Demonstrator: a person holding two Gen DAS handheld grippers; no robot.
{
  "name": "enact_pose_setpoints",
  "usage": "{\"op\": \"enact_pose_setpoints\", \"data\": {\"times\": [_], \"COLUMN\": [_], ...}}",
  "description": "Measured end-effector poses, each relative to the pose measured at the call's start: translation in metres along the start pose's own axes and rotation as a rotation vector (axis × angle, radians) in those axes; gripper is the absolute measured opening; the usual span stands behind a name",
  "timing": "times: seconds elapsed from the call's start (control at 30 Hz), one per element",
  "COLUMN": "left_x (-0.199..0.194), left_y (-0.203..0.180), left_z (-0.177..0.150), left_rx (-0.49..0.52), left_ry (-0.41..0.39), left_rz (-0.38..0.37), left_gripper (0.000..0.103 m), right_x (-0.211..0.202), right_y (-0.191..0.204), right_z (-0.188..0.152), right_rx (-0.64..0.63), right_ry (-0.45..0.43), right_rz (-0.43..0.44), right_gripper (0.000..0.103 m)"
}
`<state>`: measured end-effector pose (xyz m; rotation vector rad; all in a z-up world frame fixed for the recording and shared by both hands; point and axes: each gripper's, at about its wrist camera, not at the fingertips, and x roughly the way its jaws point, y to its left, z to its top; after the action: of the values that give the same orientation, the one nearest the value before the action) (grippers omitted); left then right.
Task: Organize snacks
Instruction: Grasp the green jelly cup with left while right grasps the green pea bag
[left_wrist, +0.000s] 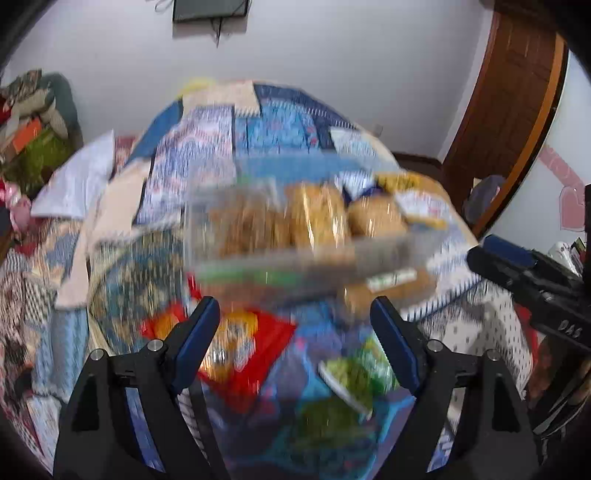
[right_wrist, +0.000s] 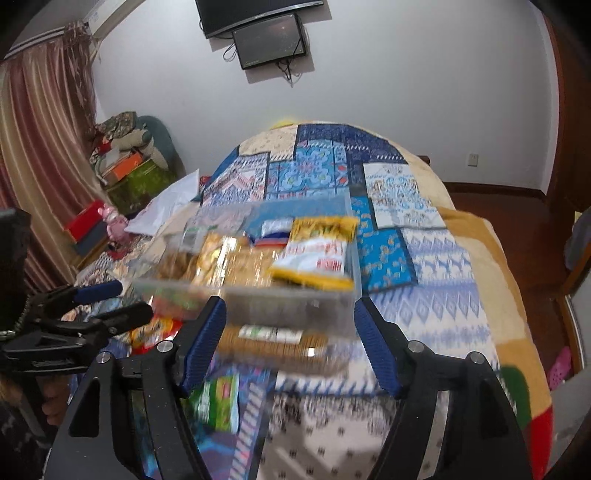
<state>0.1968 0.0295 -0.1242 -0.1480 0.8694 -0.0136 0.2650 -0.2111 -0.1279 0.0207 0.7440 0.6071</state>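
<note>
A clear plastic box (left_wrist: 295, 258) stands on the patchwork quilt, holding several snack packets, among them golden biscuit packs (left_wrist: 317, 218) and a yellow-and-white packet (right_wrist: 317, 254). My left gripper (left_wrist: 295, 304) is open just short of the box's front wall, with nothing between its fingers. Under it lie a red packet (left_wrist: 258, 343) and a green packet (left_wrist: 351, 376). My right gripper (right_wrist: 291, 306) is also open at the box's (right_wrist: 288, 299) front wall, above a long cracker packet (right_wrist: 280, 343) on the quilt. Each gripper shows in the other's view: right gripper (left_wrist: 517, 266), left gripper (right_wrist: 129, 299).
The quilt (right_wrist: 424, 295) covers a bed that drops off to a wooden floor (right_wrist: 524, 221) on the right. A white pillow (right_wrist: 170, 206) and a pile of boxes and bags (right_wrist: 129, 166) sit at the left by a curtain (right_wrist: 44, 147). A screen (right_wrist: 269, 37) hangs on the wall.
</note>
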Motion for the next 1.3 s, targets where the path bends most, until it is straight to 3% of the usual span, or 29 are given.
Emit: {"op": "enact_pose_setpoints", "data": {"times": [0.23,0.47,0.6,0.67,1.13,1.3], "left_x": [0.006,0.014,0.016,0.014,-0.019,-0.026], "left_y": [-0.006,-0.015,-0.016,-0.017,0.025,0.041], "left_z": [-0.047,-0.078,-0.086,-0.088,-0.095,-0.095], "left_rx": [-0.026,-0.016,-0.029,-0.030,-0.085,-0.124], "left_ry": [0.086,0.124,0.119,0.108,0.041,0.032], "left_rz": [-0.029,-0.030,-0.055,-0.064,-0.043,-0.046], "left_gripper": [0.084,0.083,0.063,0.060,0.058,0.058], "right_x": [-0.003,-0.003,-0.001,0.001,0.048,0.063], "right_y": [0.006,0.013,0.019,0.022,0.067,0.079], "right_z": [-0.032,-0.052,-0.060,-0.063,-0.065,-0.072], "right_rx": [-0.001,0.024,0.019,0.021,-0.037,-0.098], "right_ry": [0.077,0.125,0.141,0.150,0.234,0.252], "right_rz": [-0.002,0.020,0.020,0.027,0.117,0.096], "right_gripper": [0.069,0.069,0.069,0.069,0.069,0.070]}}
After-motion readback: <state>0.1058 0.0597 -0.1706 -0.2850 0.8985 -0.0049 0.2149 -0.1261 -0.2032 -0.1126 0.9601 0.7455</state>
